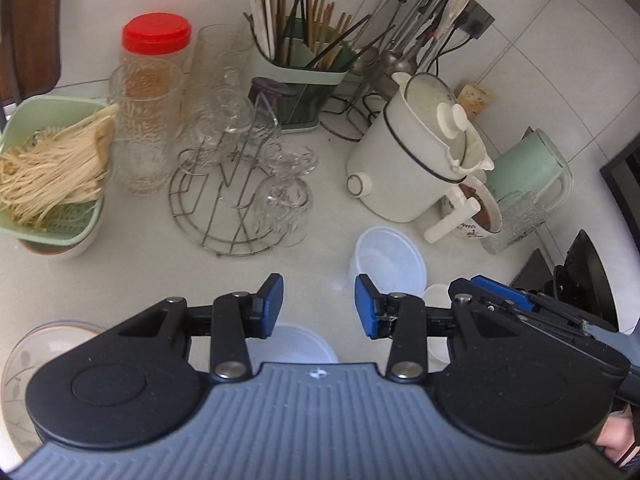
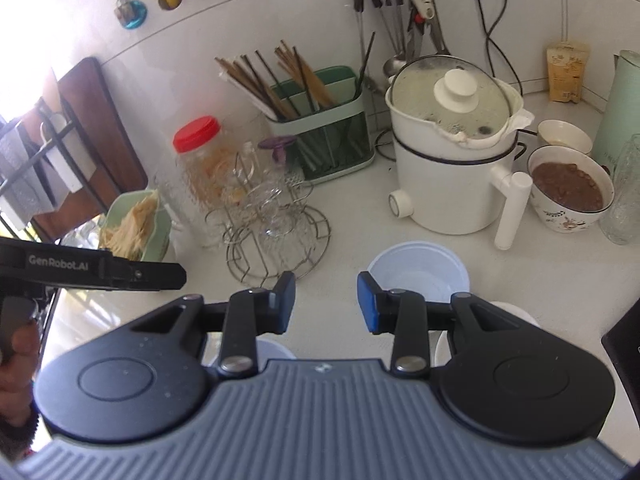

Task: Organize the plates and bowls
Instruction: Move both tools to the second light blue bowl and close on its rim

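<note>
Left wrist view shows the left gripper [image 1: 319, 306] and right gripper [image 2: 326, 302] both spread, holding nothing. The translucent white plastic bowl [image 1: 387, 261] stands near ahead; approach its rim slowly, squarely.

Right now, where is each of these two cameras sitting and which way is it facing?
Left wrist: sits on the left gripper, looking down and forward over the counter at the wire glass rack and white plastic bowl; its open jaws show, with the right gripper entering at the right edge.
Right wrist: sits on the right gripper, facing the same counter; its open jaws show, plus the left gripper and a hand.
Shared: red-lidded jar, chopstick holder, white electric pot.
</note>
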Tool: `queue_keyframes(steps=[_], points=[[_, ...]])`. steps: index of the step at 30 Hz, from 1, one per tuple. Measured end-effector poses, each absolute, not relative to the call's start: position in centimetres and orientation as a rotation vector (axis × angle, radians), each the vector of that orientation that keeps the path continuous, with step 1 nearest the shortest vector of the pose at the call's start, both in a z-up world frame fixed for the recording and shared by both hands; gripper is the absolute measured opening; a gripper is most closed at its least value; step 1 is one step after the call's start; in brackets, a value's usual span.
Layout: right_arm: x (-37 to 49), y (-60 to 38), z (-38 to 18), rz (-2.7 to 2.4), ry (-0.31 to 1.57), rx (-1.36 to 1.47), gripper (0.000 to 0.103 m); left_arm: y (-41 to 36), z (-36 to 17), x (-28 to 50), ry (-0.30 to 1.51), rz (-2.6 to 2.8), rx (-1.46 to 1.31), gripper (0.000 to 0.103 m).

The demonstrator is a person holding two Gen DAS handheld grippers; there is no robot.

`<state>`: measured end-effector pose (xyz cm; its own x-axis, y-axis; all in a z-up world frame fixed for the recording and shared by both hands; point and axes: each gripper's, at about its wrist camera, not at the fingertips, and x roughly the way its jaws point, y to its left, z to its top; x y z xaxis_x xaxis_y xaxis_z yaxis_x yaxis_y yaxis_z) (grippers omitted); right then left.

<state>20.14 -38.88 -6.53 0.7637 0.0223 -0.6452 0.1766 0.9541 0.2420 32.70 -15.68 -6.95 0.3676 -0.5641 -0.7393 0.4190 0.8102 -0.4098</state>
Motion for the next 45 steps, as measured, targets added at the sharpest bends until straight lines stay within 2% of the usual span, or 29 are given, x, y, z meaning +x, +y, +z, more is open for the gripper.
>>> queue_keyframes(steps=[9, 19, 45], points=[[18.9, -40.4, -6.3, -0.19, 0.674, 0.324, 0.038, -18.8, -7.0, 33.8, 1.014, -0.723, -0.112, 0.045], [18.3, -43.5, -8.2, -0.307, 0.717, 0.37, 0.038, -23.1, -9.4, 35.4, 1.095, -0.75, -0.07, 0.045], [26.3, -49.6, -15.6, -0.333, 0.899, 0.448, 0.035, -31.7, -17.5, 41.2, 1.334, -0.697, -0.03, 0.045]])
